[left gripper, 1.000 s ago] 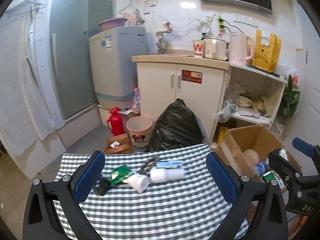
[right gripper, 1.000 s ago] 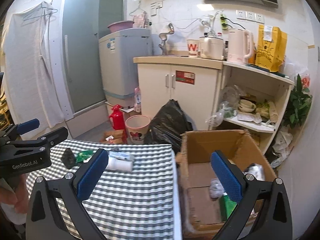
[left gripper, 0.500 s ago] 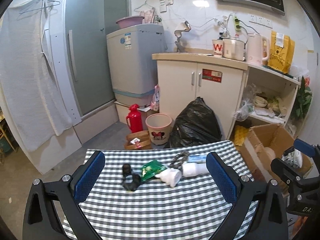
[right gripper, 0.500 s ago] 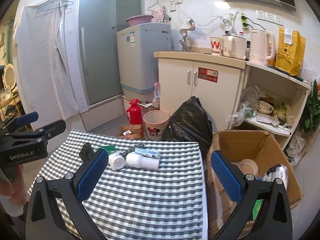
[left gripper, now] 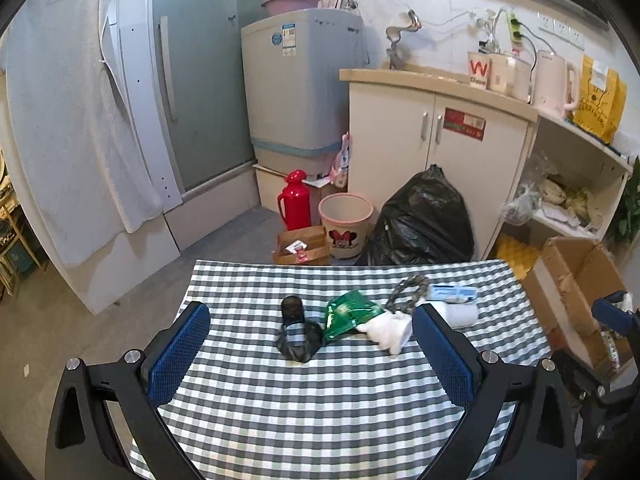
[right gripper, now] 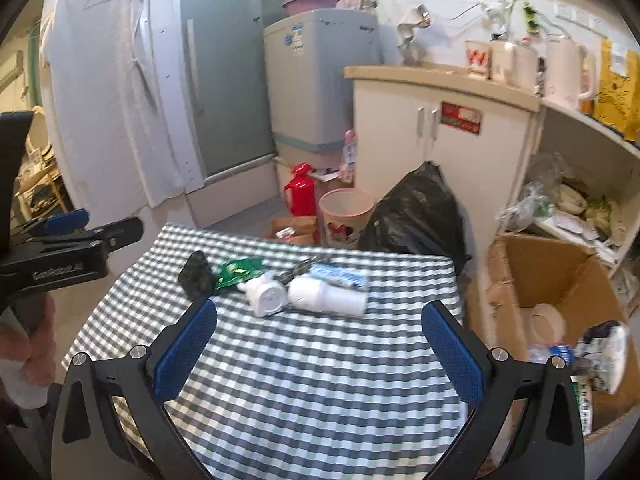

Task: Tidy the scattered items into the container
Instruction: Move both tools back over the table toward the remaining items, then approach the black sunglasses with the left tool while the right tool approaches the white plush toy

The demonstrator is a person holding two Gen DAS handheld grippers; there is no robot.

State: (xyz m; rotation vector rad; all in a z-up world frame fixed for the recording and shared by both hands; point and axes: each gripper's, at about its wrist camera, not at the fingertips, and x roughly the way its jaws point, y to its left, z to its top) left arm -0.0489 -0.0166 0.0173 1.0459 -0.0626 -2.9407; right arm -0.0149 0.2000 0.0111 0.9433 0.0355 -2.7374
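Several loose items lie in a row on the checked table [left gripper: 320, 420]: a dark rolled sock [left gripper: 298, 336], a green packet [left gripper: 348, 314], a white cap-like piece [left gripper: 390, 330], a white bottle [left gripper: 460, 314], a blue-white tube [left gripper: 452, 293] and a grey cord [left gripper: 408, 288]. My left gripper [left gripper: 312, 356] stands open just short of the sock, holding nothing. In the right wrist view the sock [right gripper: 196, 274], packet [right gripper: 238, 270], cap piece [right gripper: 266, 298] and bottle [right gripper: 326, 298] lie beyond my open, unloaded right gripper [right gripper: 316, 344]. The open cardboard box [right gripper: 560, 264] stands right of the table.
Inside the box are a tape roll [right gripper: 546, 320] and several packets. Behind the table stand a black rubbish bag [left gripper: 420, 220], a pink bin [left gripper: 346, 226] and a red flask [left gripper: 294, 200]. A white cabinet [left gripper: 440, 140] and a washing machine [left gripper: 300, 88] line the wall. A hand [right gripper: 24, 352] holds the left gripper.
Both views have swung left. The items now sit centred between the left fingers, and the right gripper has moved from over the box to over the table. Nothing was grasped.
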